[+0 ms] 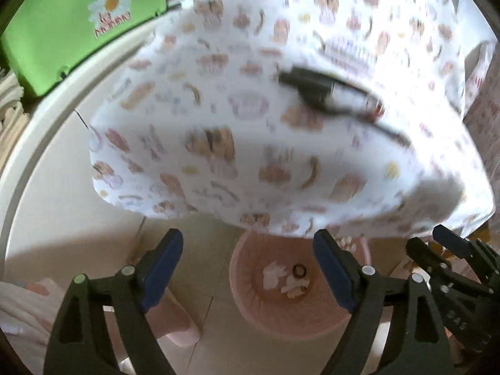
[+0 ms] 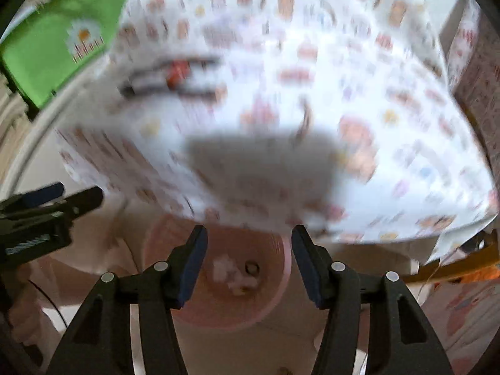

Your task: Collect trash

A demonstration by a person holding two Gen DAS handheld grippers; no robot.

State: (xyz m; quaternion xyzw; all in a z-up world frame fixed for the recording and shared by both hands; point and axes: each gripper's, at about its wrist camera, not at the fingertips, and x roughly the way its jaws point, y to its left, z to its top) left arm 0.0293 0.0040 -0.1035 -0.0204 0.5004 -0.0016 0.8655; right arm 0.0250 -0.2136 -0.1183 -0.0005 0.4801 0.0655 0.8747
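A pink round trash bin (image 1: 259, 312) (image 2: 272, 300) stands on the pale floor just under the table's edge. In its bottom lie white crumpled scraps (image 1: 273, 276) (image 2: 223, 270) and a small dark ring (image 1: 299, 270) (image 2: 251, 268). My left gripper (image 1: 248, 234) hangs above the bin, jaws wide apart, nothing between them. My right gripper (image 2: 249, 230) hangs beside it over the same bin, open and empty too. Each shows in the other's view: the right gripper (image 1: 434, 243) at the right edge, the left gripper (image 2: 78, 192) at the left edge.
A table under a white cloth with a cartoon print (image 1: 218, 125) (image 2: 312, 93) overhangs the bin. A black cable with a plug (image 1: 322, 89) (image 2: 168, 76) lies on it. A green bag with a daisy (image 1: 78, 25) (image 2: 62, 37) sits at the far left. Both views are blurred.
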